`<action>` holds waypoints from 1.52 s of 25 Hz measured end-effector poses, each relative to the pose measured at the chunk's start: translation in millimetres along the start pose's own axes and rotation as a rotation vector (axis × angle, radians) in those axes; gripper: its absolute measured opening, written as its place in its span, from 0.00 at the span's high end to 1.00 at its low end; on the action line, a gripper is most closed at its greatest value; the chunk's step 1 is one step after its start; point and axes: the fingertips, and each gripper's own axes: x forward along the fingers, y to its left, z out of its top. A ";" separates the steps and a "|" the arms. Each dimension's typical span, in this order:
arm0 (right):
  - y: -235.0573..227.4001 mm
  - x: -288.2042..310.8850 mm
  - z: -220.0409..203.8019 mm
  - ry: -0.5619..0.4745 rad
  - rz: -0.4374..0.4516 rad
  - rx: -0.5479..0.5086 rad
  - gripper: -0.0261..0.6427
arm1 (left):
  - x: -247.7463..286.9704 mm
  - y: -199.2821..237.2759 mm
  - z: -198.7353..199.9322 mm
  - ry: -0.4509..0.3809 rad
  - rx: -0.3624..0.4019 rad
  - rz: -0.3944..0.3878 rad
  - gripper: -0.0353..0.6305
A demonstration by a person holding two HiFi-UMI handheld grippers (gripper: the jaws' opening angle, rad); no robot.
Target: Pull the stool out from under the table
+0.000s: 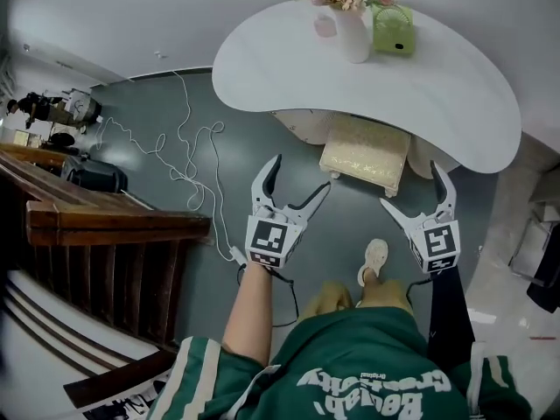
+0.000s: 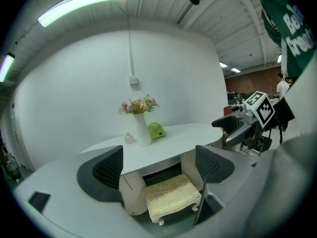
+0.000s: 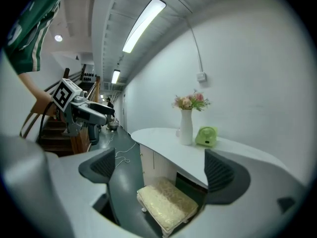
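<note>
Stool (image 1: 366, 153) sits half under table (image 1: 437, 86), front edge poking out toward you. Left tongs (image 1: 303, 171) and right tongs (image 1: 409, 184) both spread, holding nothing. Cushion looks soft; stool likely light. Best hold for you: hard white frame, front corners.

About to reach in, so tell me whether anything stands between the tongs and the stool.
Nothing visible does. The left tongs and right tongs are open and empty, with just floor up to the stool. Only the person's foot stands in its way out.

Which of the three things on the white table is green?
The small rounded case, right of the white vase; the little bottle is pink.
</note>
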 end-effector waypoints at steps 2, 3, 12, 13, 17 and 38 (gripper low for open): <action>-3.5 9.7 -12.1 0.025 0.004 0.019 0.10 | 9.2 1.7 -11.3 0.010 -0.021 -0.004 0.26; -5.7 15.8 -17.8 0.040 0.007 0.027 0.10 | 15.2 3.8 -16.2 0.013 -0.043 -0.006 0.26; -15.4 66.6 -80.8 0.157 -0.033 0.110 0.10 | 71.2 26.6 -74.1 0.074 -0.095 -0.054 0.26; -14.2 71.4 -89.1 0.179 -0.041 0.115 0.10 | 75.3 29.3 -81.9 0.084 -0.093 -0.065 0.26; -18.8 101.8 -109.5 0.220 -0.084 0.144 0.10 | 103.9 46.7 -113.4 0.107 -0.088 -0.111 0.26; -27.8 165.2 -289.3 0.375 -0.340 0.238 0.12 | 239.6 19.1 -340.0 0.269 -0.033 -0.476 0.26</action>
